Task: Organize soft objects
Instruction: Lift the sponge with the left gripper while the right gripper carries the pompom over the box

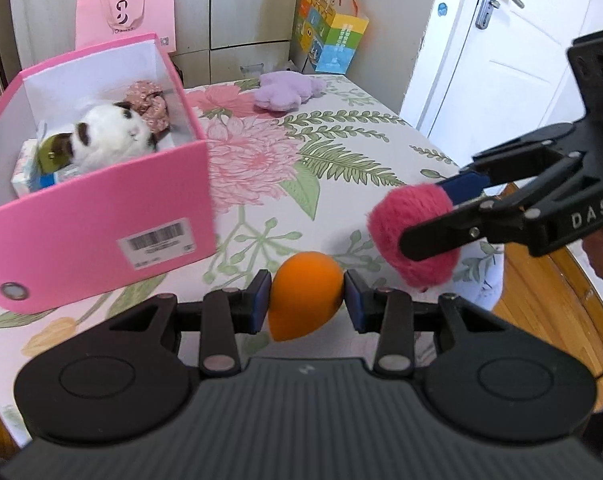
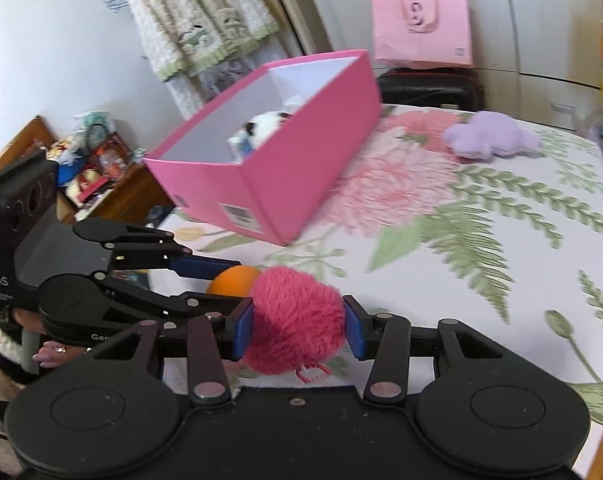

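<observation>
In the left wrist view, the left claw (image 1: 306,300) is gripping an orange sponge (image 1: 304,294), its blue pads pressing both sides of it and the pointed end hanging below the fingers. Ahead and to the left of that claw a pink box (image 1: 101,232) is sitting on the floral bed (image 1: 341,152), open on top, with a white plush (image 1: 109,136) and a pink floral cloth (image 1: 149,106) lying inside. Far ahead, past the box, a purple plush (image 1: 287,90) is lying on the bed. To the right and slightly ahead, the right claw (image 1: 425,220) is coming in from the side, clamping a pink pompom (image 1: 393,224) between its fingers. Beyond the bed a pink bag (image 1: 129,12) and a colourful bag (image 1: 329,36) are standing by the wall. In the right wrist view, the right claw (image 2: 299,330) is squeezing the pompom (image 2: 297,320) between its blue pads. Just left of it the left claw (image 2: 237,280) is reaching in, holding the sponge (image 2: 231,280), which is sitting right beside the pompom. Ahead, a little left, the box (image 2: 285,176) is resting on the bed (image 2: 481,240), and the purple plush (image 2: 489,138) is lying farther ahead to the right.
</observation>
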Demonstrator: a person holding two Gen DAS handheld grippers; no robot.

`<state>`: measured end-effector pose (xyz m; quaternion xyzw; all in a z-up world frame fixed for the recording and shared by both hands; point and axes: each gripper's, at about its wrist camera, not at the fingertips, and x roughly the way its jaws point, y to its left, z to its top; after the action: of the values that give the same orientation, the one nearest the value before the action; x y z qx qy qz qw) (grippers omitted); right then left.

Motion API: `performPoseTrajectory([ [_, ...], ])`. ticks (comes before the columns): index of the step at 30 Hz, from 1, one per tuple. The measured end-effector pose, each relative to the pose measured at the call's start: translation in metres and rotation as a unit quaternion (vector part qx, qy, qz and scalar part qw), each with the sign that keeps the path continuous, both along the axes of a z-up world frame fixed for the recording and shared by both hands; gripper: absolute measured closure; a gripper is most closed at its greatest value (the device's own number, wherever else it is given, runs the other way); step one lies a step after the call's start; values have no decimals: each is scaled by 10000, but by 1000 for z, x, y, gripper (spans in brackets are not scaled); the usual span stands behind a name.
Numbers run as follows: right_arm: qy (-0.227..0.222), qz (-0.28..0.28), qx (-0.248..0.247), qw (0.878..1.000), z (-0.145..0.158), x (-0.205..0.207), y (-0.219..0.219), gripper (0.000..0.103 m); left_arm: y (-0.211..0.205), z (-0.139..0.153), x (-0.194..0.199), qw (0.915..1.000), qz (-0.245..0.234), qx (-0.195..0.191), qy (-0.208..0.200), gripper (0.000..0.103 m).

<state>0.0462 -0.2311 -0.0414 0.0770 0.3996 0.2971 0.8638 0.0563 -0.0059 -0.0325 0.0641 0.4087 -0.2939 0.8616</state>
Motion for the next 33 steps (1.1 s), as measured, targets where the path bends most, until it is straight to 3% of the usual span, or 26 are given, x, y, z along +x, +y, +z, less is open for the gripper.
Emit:
performPoseTrajectory([
  [5,-163,220,67,9996,21,5,20,51,32,24,3,9997,-104,-165,137,65],
  [18,-1134,413,189,9925,95,66,78,51,73,101,32,9933,216,-30,-1137,65],
  [23,-1430,223,-133,9894,99,106,100,50,77,98,70,9921,458,130,-1161,65],
  [27,-1180,155,-167,9928,89,146,113,50,77,85,107,9890,690,528,-1198,65],
  [31,-834,231,-97,9962,75,179,127,50,80,65,146,9912,856,594,-814,65],
  [33,-767,211,-177,9967,69,192,136,50,82,56,158,9897,961,675,-816,65],
])
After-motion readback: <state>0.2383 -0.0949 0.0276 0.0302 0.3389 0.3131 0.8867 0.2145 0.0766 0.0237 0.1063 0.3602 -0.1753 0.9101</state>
